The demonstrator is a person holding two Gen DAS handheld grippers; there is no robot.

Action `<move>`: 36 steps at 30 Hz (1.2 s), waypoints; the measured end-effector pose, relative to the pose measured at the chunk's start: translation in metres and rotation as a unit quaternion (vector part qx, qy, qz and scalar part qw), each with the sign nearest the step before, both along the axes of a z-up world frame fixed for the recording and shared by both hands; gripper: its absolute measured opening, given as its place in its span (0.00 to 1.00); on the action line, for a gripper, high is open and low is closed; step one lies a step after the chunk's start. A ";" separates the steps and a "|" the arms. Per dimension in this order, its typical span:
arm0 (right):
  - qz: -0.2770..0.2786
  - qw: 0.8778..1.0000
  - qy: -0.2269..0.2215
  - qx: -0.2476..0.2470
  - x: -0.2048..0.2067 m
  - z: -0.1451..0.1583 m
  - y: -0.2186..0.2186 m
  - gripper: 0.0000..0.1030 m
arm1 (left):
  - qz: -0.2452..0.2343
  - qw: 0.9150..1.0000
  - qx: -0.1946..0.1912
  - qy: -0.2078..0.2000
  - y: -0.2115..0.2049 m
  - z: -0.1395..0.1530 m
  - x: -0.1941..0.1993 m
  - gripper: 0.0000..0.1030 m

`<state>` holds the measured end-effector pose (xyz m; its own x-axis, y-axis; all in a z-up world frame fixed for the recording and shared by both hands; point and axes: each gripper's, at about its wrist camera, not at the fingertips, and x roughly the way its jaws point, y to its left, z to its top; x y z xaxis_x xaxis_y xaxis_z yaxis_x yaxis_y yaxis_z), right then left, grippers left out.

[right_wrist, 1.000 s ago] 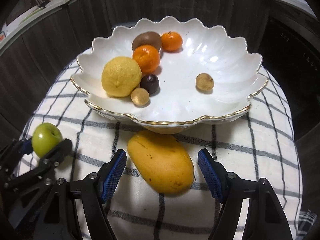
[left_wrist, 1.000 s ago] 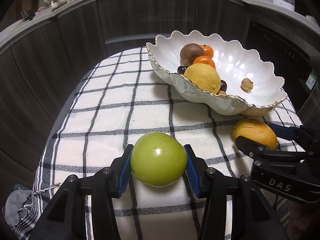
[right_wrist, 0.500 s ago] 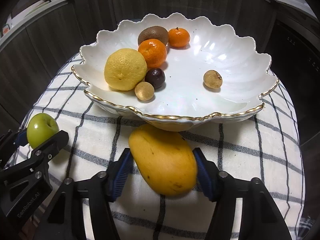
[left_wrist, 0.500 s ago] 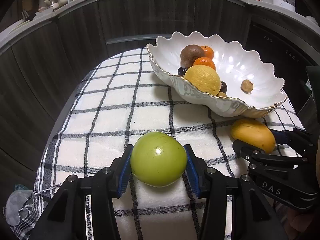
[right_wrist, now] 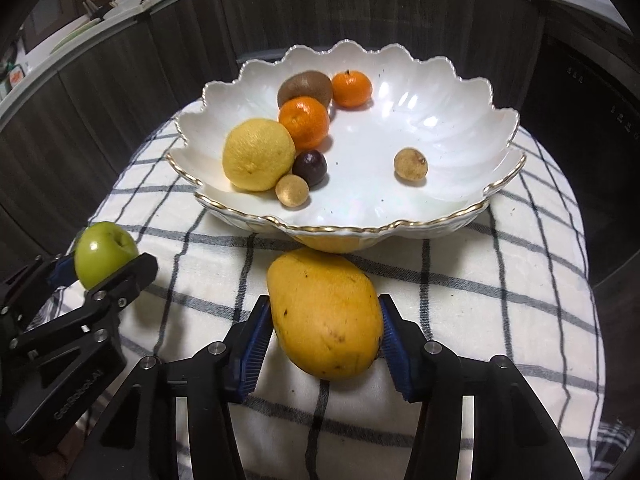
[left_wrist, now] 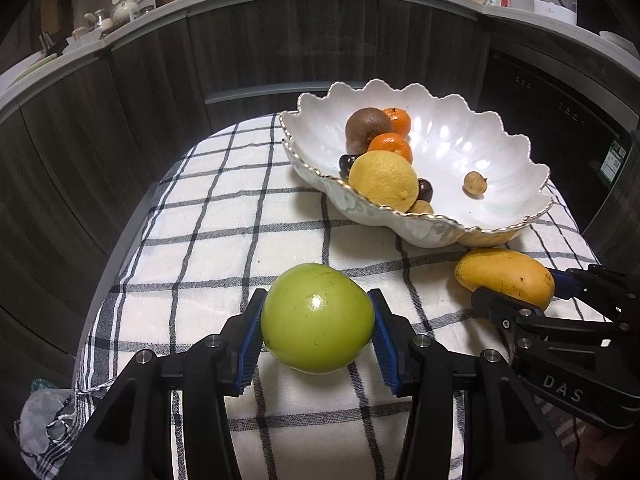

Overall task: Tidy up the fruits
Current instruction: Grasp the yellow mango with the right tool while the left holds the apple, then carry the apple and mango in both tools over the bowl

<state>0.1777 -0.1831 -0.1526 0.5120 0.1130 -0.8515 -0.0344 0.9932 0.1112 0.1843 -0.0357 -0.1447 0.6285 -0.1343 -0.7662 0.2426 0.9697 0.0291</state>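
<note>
Seven fruits already lie in the scalloped white gold-rimmed bowl (right_wrist: 460, 208); two are left on the checked cloth in front of it. Left tongs (left_wrist: 318, 330) are clamped on the round green apple (left_wrist: 318, 322), while the right tongs (right_wrist: 324, 336) are closing onto the yellow mango (right_wrist: 326, 316), pads apparently touching it just below the bowl's near rim.
</note>
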 end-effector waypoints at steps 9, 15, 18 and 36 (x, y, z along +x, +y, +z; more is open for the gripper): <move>0.008 1.000 -0.008 0.015 -0.014 0.012 -0.003 0.50 | -0.009 1.000 -0.005 -0.008 -0.007 0.010 -0.008 0.47; 0.009 0.999 -0.027 0.016 -0.020 0.030 -0.005 0.50 | -0.011 1.000 -0.011 -0.016 -0.010 0.020 -0.012 0.47; 0.009 0.999 -0.040 0.016 -0.021 0.042 -0.004 0.50 | -0.013 1.000 -0.015 -0.023 -0.011 0.028 -0.014 0.47; -0.026 0.995 -0.100 -0.004 0.007 0.090 -0.032 0.50 | -0.042 0.996 -0.025 -0.068 -0.039 0.072 0.028 0.47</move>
